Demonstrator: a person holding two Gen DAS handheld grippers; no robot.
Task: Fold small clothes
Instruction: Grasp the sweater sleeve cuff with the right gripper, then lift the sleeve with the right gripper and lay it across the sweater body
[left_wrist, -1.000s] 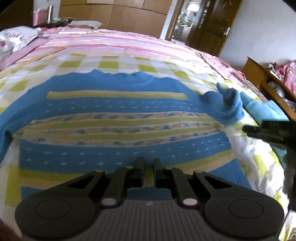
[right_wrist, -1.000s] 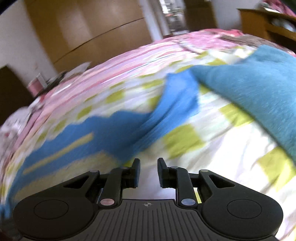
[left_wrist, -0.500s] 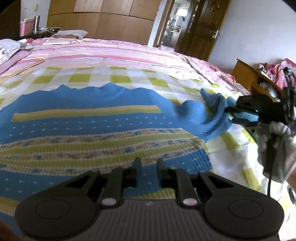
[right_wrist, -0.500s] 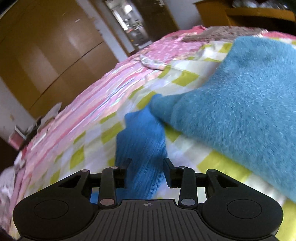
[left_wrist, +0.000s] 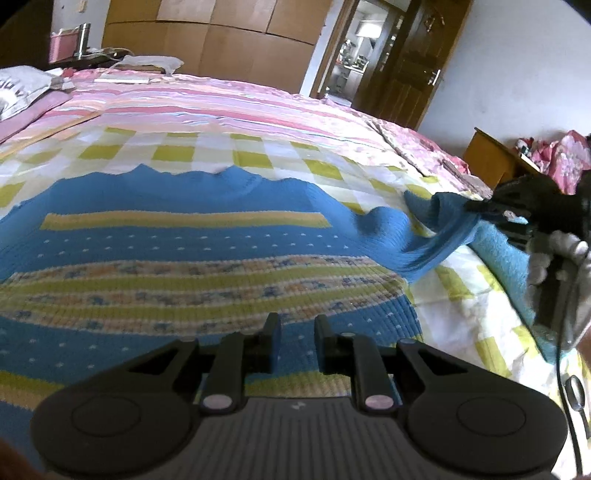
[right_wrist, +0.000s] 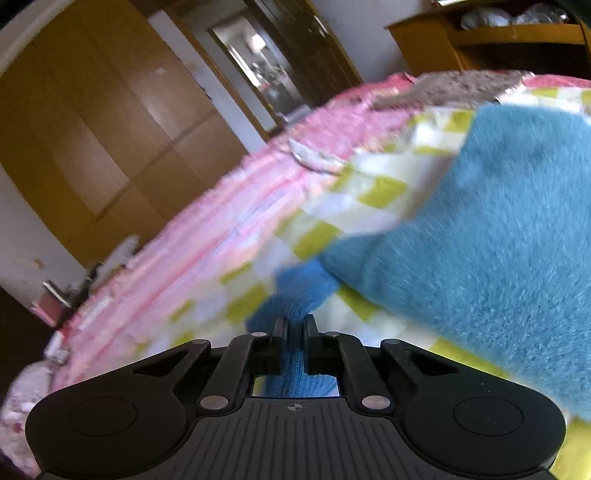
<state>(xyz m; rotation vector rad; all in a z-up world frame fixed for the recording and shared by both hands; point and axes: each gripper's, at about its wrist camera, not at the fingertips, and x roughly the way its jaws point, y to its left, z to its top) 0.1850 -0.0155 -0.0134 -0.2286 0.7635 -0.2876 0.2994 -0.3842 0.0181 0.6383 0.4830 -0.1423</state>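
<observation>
A blue knit sweater (left_wrist: 184, 251) with yellow and patterned stripes lies spread flat on the bed. Its right sleeve (left_wrist: 436, 236) is stretched out to the right and lifted off the bedspread. My right gripper (right_wrist: 294, 325) is shut on the sleeve (right_wrist: 295, 299) end; it also shows in the left wrist view (left_wrist: 491, 210), held by a gloved hand. My left gripper (left_wrist: 297, 328) hovers over the sweater's lower hem, its jaws a little apart with nothing between them.
A folded fluffy teal garment (right_wrist: 480, 236) lies on the bed at the right, next to the sleeve. The checked and pink striped bedspread (left_wrist: 258, 122) stretches behind. A wooden cabinet (left_wrist: 495, 158) stands at the right, wardrobes and a door behind.
My right gripper has closed on the sleeve end and pulled it taut to the right. My left gripper has shifted slightly over the sweater's hem.
</observation>
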